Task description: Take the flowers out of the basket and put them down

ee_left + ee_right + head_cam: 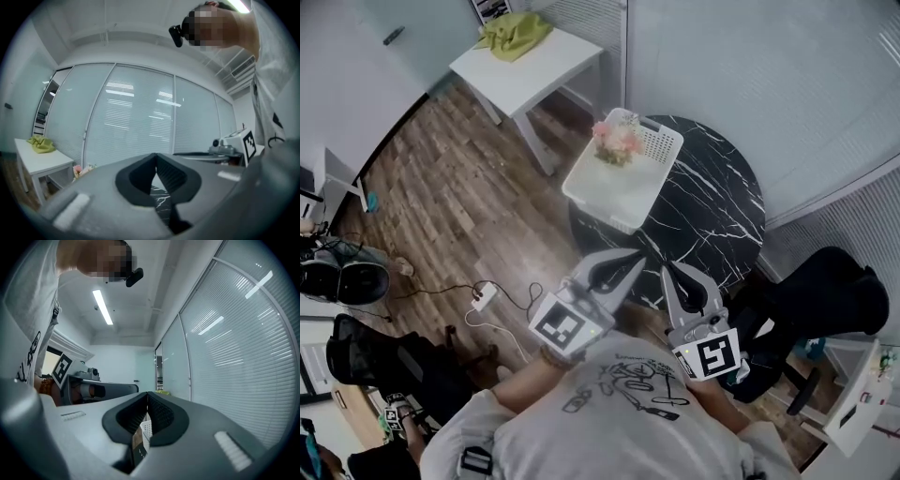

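A white slatted basket [619, 187] stands on the far left part of a round black marble table [722, 216]. A small bunch of pink flowers [617, 141] sits at the basket's far end. Both grippers hang close to the person's chest, over the table's near edge and well short of the basket. My left gripper [635, 259] is shut with nothing in it, its jaws meeting tip to tip [156, 157]. My right gripper [668, 271] is shut and empty as well [147, 397]. The flowers [79, 171] show small at the left in the left gripper view. A basket corner [146, 430] peeks through below the right jaws.
A white side table [534, 70] with a green cloth [517, 33] stands beyond the basket to the left. A black chair [825, 300] sits to the right of the round table. A power strip with cables [483, 297] lies on the wood floor. Glass walls with blinds close off the far side.
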`<state>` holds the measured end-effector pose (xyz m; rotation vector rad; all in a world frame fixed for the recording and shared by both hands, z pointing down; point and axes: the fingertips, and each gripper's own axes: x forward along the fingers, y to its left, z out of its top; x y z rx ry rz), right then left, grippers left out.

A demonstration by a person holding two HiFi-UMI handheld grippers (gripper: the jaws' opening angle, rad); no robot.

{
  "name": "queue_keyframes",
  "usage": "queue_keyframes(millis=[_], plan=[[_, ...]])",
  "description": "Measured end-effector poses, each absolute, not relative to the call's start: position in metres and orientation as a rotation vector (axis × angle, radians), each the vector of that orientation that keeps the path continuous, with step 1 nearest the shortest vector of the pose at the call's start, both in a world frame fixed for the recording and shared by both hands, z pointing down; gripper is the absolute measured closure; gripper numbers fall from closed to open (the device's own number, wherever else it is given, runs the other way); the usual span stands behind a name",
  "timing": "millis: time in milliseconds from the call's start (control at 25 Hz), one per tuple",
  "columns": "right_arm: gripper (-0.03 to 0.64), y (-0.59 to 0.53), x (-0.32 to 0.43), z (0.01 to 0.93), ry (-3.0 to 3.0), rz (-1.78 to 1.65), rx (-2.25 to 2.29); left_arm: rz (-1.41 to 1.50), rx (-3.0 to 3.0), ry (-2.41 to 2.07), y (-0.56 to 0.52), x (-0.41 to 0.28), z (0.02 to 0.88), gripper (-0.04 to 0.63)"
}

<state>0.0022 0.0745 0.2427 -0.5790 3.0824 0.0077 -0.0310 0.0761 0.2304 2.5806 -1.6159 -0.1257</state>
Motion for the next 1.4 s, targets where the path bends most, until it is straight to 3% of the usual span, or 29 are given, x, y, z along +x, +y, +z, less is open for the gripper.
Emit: queue_keyframes(millis=[720, 1400], plan=[[0.519, -0.025, -0.103, 0.297, 3.179, -0.054, -0.661, -0.067, 2.554, -1.614, -0.018, -0.146, 0.264, 0.551], [0.393, -0.084, -0.170, 0.395, 3.349, -0.201, -0.667, 0.027, 2.486, -1.629, -0.074, -0.224, 0.334, 0.502]])
